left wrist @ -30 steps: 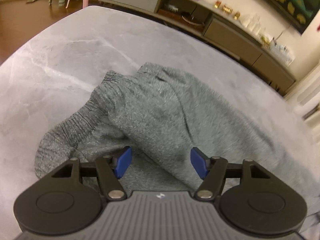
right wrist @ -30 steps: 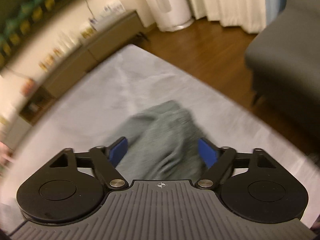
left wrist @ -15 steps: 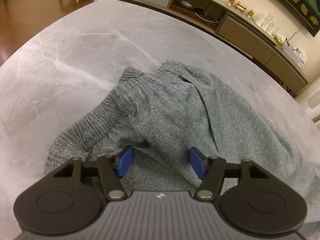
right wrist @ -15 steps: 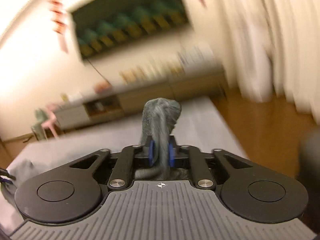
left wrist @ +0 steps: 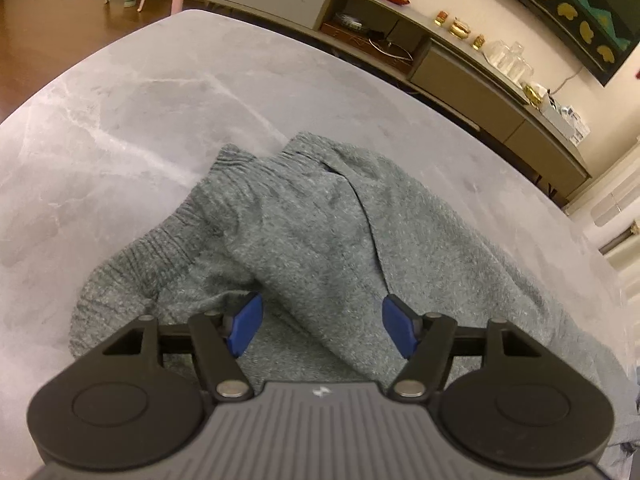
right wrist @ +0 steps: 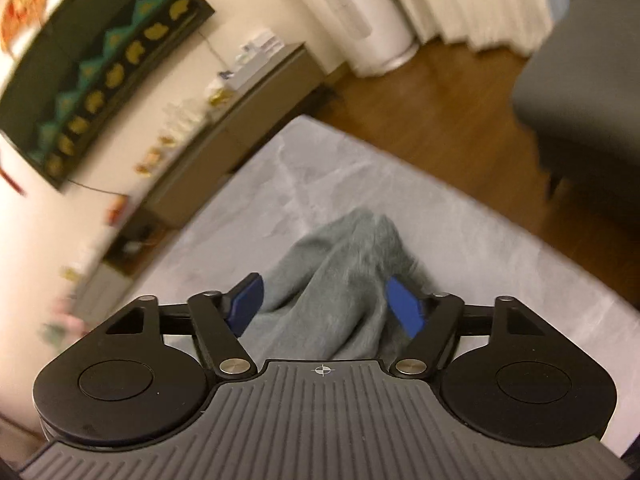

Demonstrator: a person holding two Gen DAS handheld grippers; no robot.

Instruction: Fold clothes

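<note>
Straddling a raised fold of the grey knit garment (left wrist: 320,240), the left gripper (left wrist: 322,328) is opening, pads clear of cloth; the ribbed waistband (left wrist: 168,240) lies ahead-left. The right gripper (right wrist: 324,306) is opening over the narrow far end (right wrist: 360,240), long axis running forward on the grey tabletop (left wrist: 120,100).

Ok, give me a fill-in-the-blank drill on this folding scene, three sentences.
1. The knitted garment lying on the marble-patterned table is ____ in colour.
2. The pads on the left gripper are ____ in colour.
3. The right gripper has its jaws ____, with cloth lying between them.

Missing words: grey; blue; opening
</note>
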